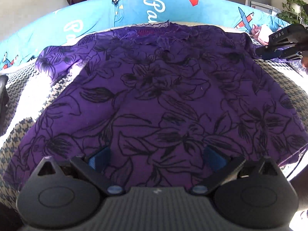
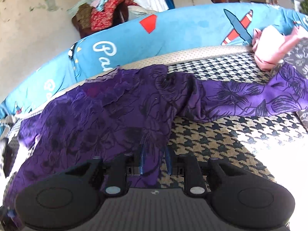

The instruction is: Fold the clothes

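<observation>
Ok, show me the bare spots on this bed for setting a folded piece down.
Bare checked cover lies right of the purple top, below its spread sleeve. A narrower strip runs between sleeve and blue quilt. Crowded: the pink cloth at far right.

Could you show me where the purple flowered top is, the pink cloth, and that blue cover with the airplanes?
purple flowered top (image 1: 154,100): left wrist view, middle of its spread body.
pink cloth (image 2: 269,48): right wrist view, middle of the crumpled bundle.
blue cover with airplanes (image 2: 182,30): right wrist view, plain blue stretch beside the red shape.
</observation>
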Demonstrator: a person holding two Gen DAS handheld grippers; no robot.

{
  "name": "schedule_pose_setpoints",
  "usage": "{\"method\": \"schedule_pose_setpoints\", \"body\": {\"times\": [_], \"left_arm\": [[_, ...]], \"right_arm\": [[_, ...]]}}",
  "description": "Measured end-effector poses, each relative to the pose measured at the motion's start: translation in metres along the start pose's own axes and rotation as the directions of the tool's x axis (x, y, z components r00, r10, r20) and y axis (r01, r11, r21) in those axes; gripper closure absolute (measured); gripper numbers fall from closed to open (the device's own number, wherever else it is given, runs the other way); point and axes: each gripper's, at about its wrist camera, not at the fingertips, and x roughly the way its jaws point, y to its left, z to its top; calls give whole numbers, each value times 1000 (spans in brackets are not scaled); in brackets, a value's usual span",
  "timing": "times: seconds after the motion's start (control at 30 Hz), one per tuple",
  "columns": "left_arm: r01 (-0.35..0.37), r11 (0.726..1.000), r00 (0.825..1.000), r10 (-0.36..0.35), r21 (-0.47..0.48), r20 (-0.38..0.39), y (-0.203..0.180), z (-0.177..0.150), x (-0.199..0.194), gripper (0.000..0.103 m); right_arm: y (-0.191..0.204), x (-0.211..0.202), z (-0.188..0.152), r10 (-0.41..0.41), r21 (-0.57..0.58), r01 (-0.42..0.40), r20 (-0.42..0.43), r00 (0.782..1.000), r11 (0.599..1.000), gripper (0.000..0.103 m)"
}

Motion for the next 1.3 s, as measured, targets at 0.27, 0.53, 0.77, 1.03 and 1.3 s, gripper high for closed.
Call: {"method": "schedule_pose_setpoints", "body": {"times": [0.27, 0.53, 0.77, 1.03, 1.3], "left_arm": [[4, 1000, 1000, -4, 7, 7, 3, -5, 0, 0], [0, 1000, 1000, 0, 8, 9, 2, -6, 1, 0], [-5, 1000, 1000, 4, 8, 12, 1, -6, 1, 0], [-21, 1000, 1000, 21, 2, 8, -1, -7, 1, 0], [-45, 999, 999, 45, -9, -20, -6, -2, 0, 0]], "right_arm": [[-24, 37, 23, -20, 182, 19, 2, 1000, 983, 82], [-36, 65, 32, 57, 307, -53, -4, 998, 950, 82], [-36, 84, 32, 99, 353, -90, -10, 995, 931, 82], [-44, 89, 32, 119, 396, -118, 21, 993, 910, 91], [-38, 72, 40, 54, 353, -82, 89, 995, 932, 98]]}}
